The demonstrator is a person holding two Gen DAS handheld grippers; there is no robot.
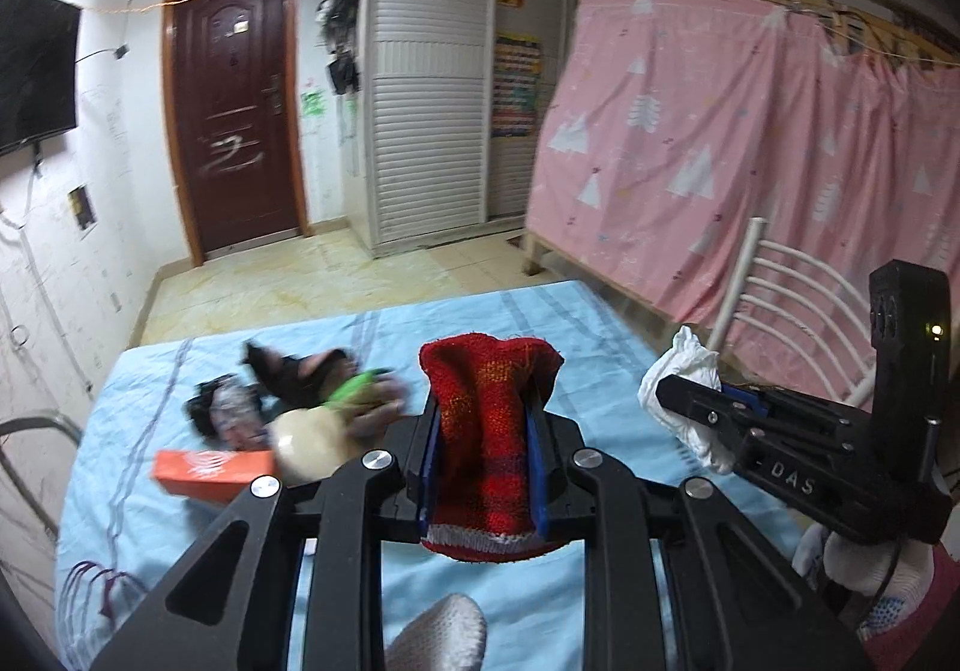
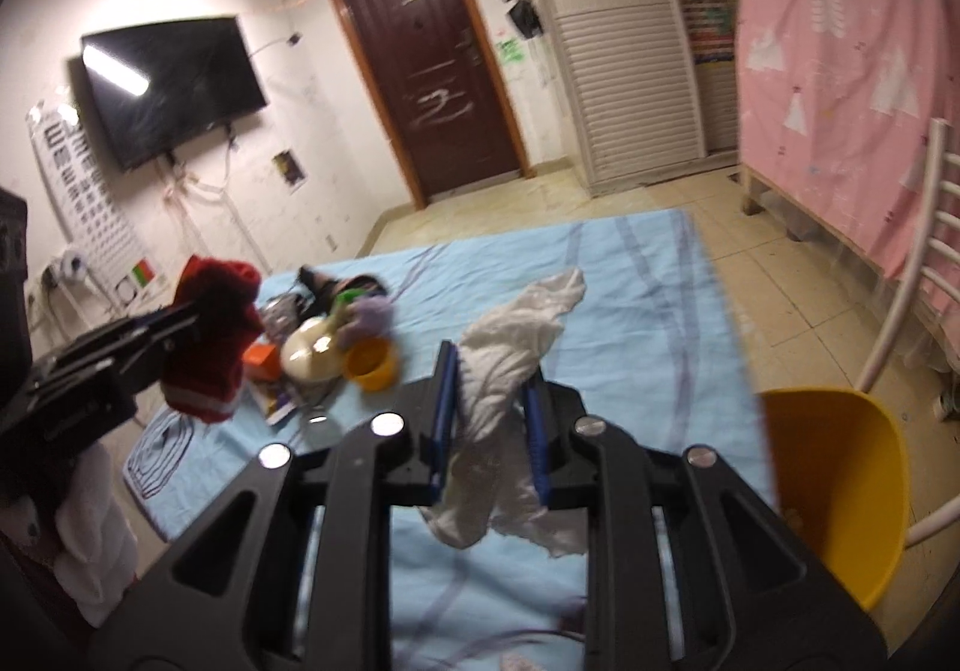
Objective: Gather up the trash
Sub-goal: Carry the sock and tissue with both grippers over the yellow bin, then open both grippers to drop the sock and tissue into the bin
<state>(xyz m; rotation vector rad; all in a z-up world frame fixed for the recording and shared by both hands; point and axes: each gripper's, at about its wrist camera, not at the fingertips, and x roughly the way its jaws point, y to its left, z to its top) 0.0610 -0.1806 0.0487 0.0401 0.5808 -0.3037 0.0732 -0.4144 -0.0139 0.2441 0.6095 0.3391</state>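
Holding both items aloft over the blue sheet (image 2: 630,275): your left gripper (image 1: 485,449) is clamping a red knit piece (image 1: 489,431), your right gripper (image 2: 489,425) is pinching a white rag (image 2: 510,359); loose rag tail is risking missing the yellow bin (image 2: 840,491) beside you

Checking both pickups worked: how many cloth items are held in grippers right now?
2. A red knitted cloth is clamped in the left gripper; a white rag hangs from the right gripper. More cloth may lie hidden in the pile.
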